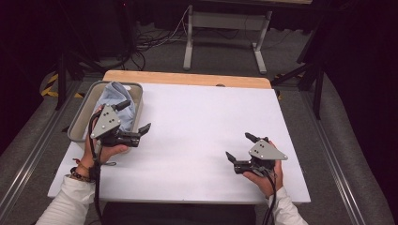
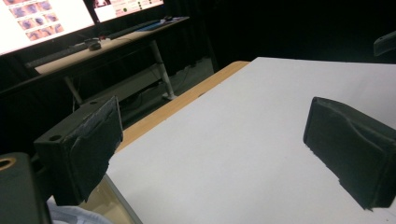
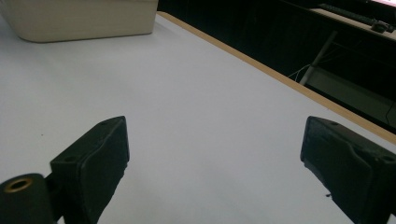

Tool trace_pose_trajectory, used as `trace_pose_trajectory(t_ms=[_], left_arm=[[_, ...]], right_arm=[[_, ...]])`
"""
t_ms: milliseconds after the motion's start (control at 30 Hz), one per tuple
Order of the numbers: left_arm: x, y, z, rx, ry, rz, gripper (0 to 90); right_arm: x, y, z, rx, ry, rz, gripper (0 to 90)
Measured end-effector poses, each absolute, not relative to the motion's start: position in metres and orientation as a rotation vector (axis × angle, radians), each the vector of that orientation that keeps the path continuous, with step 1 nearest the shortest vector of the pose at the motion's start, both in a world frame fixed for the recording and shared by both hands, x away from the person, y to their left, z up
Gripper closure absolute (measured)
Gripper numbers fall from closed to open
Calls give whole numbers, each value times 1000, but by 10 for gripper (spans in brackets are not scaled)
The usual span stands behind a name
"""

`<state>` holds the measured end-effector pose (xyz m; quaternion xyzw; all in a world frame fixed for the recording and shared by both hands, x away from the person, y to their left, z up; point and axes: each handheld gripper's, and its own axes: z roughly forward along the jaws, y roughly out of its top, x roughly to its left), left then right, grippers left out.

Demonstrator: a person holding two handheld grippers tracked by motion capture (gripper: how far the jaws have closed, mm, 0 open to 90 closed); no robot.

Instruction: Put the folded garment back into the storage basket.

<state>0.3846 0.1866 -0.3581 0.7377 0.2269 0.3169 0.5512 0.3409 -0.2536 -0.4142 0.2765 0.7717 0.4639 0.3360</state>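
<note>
The work in hand looked to be lifting the crumpled pale blue cloth [image 1: 117, 105] out of the shallow grey rectangular plastic tray [image 1: 80, 118] at the far left corner of the white-covered surface [image 1: 197, 131]. The cloth lay bunched inside the tray, heaped toward its far end.

To do the step well, the left claw [image 1: 133, 117] would best tip down and come at the heap from above, with one jaw on each side of a raised fold, closing only once fabric sat between the pads. Pinching a high ridge rather than a flat layer should give a firmer hold and keep the jaws off the tray wall. A straight lift clear of the rim before any sideways move would likely keep the tray from dragging.

The left claw stood wide open and empty, held over the tray's near right rim, one jaw above the cloth and the other out past the rim over the surface. In the left gripper view a bit of blue fabric showed at the bottom edge beneath the jaws. The left hand [image 1: 105, 150] gripped the handle from below, wrist bent inward.

The right claw [image 1: 240, 147] was also wide and empty, hovering low over bare surface near the front right, well apart from the tray, angled toward it.
</note>
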Motion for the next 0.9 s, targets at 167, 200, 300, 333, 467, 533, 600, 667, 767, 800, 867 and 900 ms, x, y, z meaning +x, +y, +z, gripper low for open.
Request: trace_pose_trajectory(t_ms=[167, 200, 300, 333, 467, 533, 600, 667, 767, 800, 867, 900], left_arm=[[382, 182, -359, 1740, 529, 758, 59], [382, 182, -359, 1743, 525, 754, 58], [381, 179, -360, 1742, 518, 757, 55], [380, 178, -360, 1746, 521, 755, 57], [379, 172, -361, 1754, 501, 756, 58], [378, 170, -362, 1760, 487, 749, 57], [378, 168, -364, 1763, 479, 740, 54], [377, 166, -365, 1767, 468, 733, 53], [375, 164, -367, 1779, 464, 724, 57], [374, 164, -367, 1783, 459, 727, 57], [374, 163, -368, 1789, 455, 718, 57], [374, 162, -370, 1786, 450, 717, 57]], right_arm=[[340, -252, -415, 712, 2021, 1210, 86], [340, -252, -415, 712, 2021, 1210, 86], [339, -252, -415, 710, 2019, 1210, 86], [339, -252, -415, 710, 2016, 1211, 86], [339, -253, -414, 711, 2013, 1213, 87], [338, -252, -415, 709, 2015, 1210, 86], [338, -252, -415, 709, 2016, 1212, 87], [337, -252, -415, 708, 2014, 1210, 87], [335, -252, -415, 707, 2013, 1210, 87], [335, -252, -414, 706, 2011, 1211, 87], [334, -253, -414, 706, 2010, 1213, 87], [333, -253, -414, 706, 2010, 1211, 87]])
